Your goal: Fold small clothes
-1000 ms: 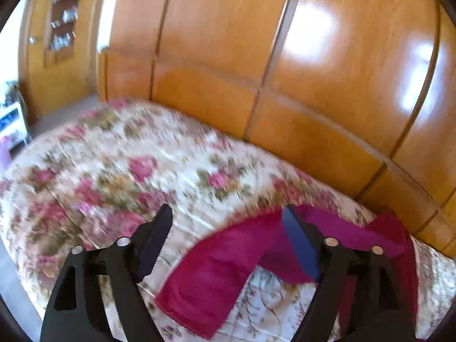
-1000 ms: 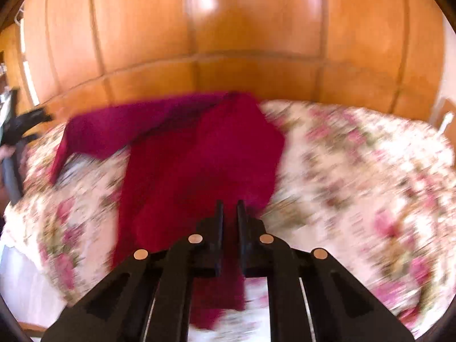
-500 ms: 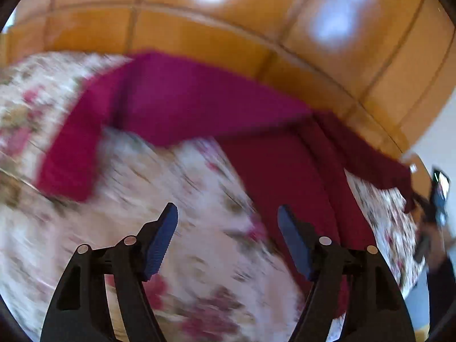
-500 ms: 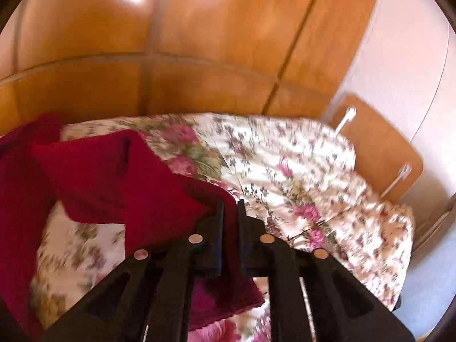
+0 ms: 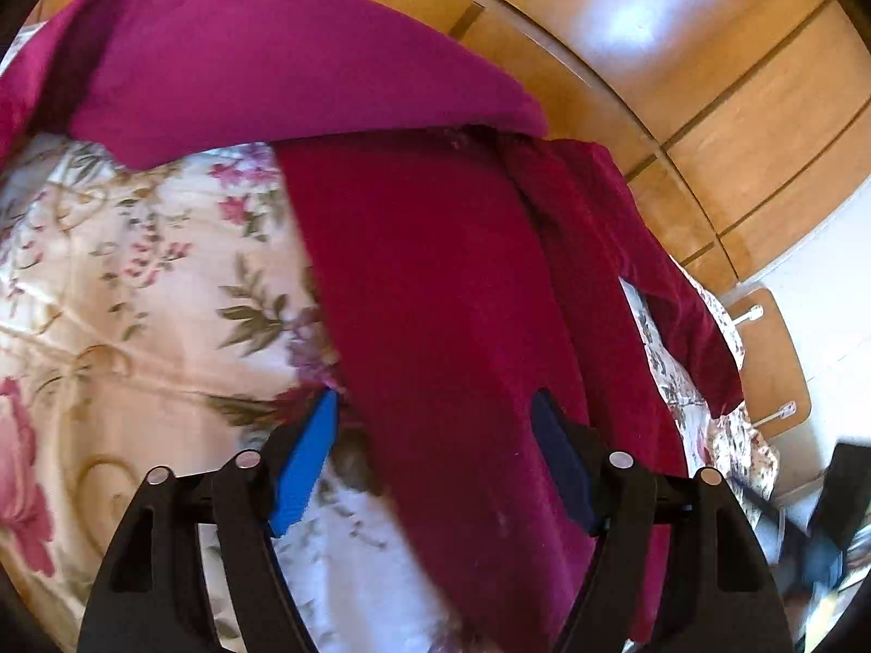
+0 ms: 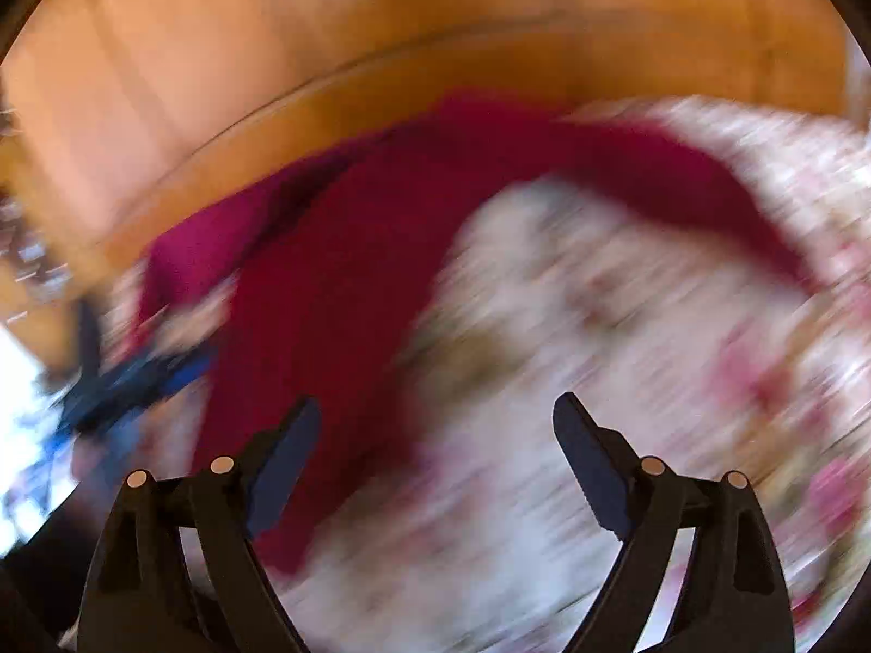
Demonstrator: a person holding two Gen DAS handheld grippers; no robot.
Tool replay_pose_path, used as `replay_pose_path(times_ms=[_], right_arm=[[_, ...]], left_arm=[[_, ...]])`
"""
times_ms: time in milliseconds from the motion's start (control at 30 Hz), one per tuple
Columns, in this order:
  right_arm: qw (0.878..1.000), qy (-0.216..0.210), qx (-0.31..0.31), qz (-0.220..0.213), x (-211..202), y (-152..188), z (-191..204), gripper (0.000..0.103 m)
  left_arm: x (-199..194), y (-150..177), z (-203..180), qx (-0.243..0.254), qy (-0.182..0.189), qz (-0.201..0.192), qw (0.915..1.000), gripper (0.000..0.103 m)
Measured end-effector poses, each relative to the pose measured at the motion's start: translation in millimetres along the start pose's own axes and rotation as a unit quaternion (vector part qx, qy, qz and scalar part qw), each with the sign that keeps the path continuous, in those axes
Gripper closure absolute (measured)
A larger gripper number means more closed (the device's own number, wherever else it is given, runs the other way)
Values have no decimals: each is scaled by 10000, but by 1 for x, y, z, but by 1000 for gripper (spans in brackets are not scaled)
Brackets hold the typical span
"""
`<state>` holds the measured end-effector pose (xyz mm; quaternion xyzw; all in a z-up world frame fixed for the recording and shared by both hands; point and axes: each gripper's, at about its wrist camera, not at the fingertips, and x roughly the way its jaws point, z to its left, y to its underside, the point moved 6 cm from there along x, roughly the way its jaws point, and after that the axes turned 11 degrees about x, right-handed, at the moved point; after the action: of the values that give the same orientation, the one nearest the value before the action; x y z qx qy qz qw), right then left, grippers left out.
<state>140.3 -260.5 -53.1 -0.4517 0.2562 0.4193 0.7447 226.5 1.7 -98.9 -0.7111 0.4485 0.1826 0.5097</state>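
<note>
A dark red long-sleeved top (image 5: 435,299) lies spread on the floral bedspread (image 5: 136,299), one sleeve (image 5: 245,54) stretched to the upper left and the other (image 5: 680,294) trailing right. My left gripper (image 5: 433,402) hangs low over the top's near end. Its jaws are closing with the cloth between them, and the blue pads (image 5: 305,462) do not press on it. The right wrist view is badly blurred. There my right gripper (image 6: 435,402) is opening wide and holds nothing, above the red top's (image 6: 337,299) edge and the bedspread (image 6: 599,326).
Glossy wooden panels (image 5: 707,81) rise right behind the bed. A wooden cabinet with white handles (image 5: 773,359) stands at the bed's right end. A dark blurred shape (image 5: 838,495) sits at the lower right. In the right wrist view a blue-black blur (image 6: 136,375) shows at the left.
My right gripper was shut on the red cloth; it has let go, opened wide and swung. My left gripper dropped and turned over the top, its jaws narrowing slightly.
</note>
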Motion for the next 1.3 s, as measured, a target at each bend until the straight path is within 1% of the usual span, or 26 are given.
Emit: replay_pose_path(times_ms=[33,67,100,133,167,200,233,267,333,433,467,533,600,633,700,767,833,933,1000,1033,1100,1133,1167,1200,1233,1300], right_arm=[[9991,-251,-41,345,9,24,16,28],[9977,-391,-61,552,15,41,28,39],[9960,-529,-70,711,22,56,37,45],[9953,-562,-94,779,27,63,41,58],[9958,-453,-205,774,34,70,45,75],[9969,-322,-245,668,36,72,47,83],[9978,-312,-140,568,35,70,48,91],[9982,-337,-65,489,33,66,48,92],[9994,-294,-152,108,14,52,51,92],[9984,-92,-376,-403,-20,28,49,93],[9977,-37,-413,-545,-30,24,47,93],[9942,133,-416,-982,-59,1,33,93],[9910,250,-295,-1284,-86,-14,18,94],[9884,386,-198,-1456,-99,-22,7,94],[9861,513,-27,-1579,-110,-31,-10,94],[9854,681,185,-1548,-115,-25,-29,94],[9872,793,340,-1345,-107,-17,-44,94],[9908,1009,320,-839,-77,12,-56,94],[9913,1130,286,-605,-66,28,-63,94],[9923,1114,320,-435,-59,36,-66,93],[9929,1106,356,-243,-51,52,-71,89],[9929,1125,344,-181,-50,58,-73,87],[9930,1128,354,-76,-48,62,-76,75],[9931,1104,407,24,-48,66,-80,61],[9926,1124,460,9,-52,66,-86,40],[9908,1241,502,-195,-61,62,-91,39]], left_arm=[[5,1,-5,94,-58,42,9999,44],[8,0,-8,186,-101,97,9997,55],[11,0,-11,279,-148,132,9994,61],[13,-1,-12,331,-190,139,9992,76],[15,-3,-13,403,-196,180,9988,85],[16,-4,-14,426,-167,221,9987,86],[14,-6,-13,430,-160,228,9987,88],[9,-8,-12,461,-157,205,9986,89],[-6,-11,-12,588,-110,131,9981,89],[-33,-18,-12,804,-94,54,9967,95],[-44,-20,-12,836,-38,25,9965,96],[-64,-26,-11,899,18,-40,9959,96],[-89,-33,-10,988,44,-146,9950,96],[-104,-37,-8,1008,48,-185,9947,96],[-123,-40,-4,1016,64,-260,9945,96],[-141,-38,1,996,151,-277,9945,96],[-150,-32,6,971,230,-210,9948,96],[-148,-18,9,939,268,-151,9951,95],[-144,-4,19,749,343,-100,9966,95],[-143,1,25,621,397,-104,9972,95],[-142,15,44,444,113,-71,9989,95],[-140,23,53,367,-33,-23,9993,85],[-139,29,60,241,-49,13,9997,72],[-139,36,68,73,-41,29,10000,69],[-138,45,75,-125,-18,48,9999,69],[-136,61,82,-287,53,124,9995,69]])
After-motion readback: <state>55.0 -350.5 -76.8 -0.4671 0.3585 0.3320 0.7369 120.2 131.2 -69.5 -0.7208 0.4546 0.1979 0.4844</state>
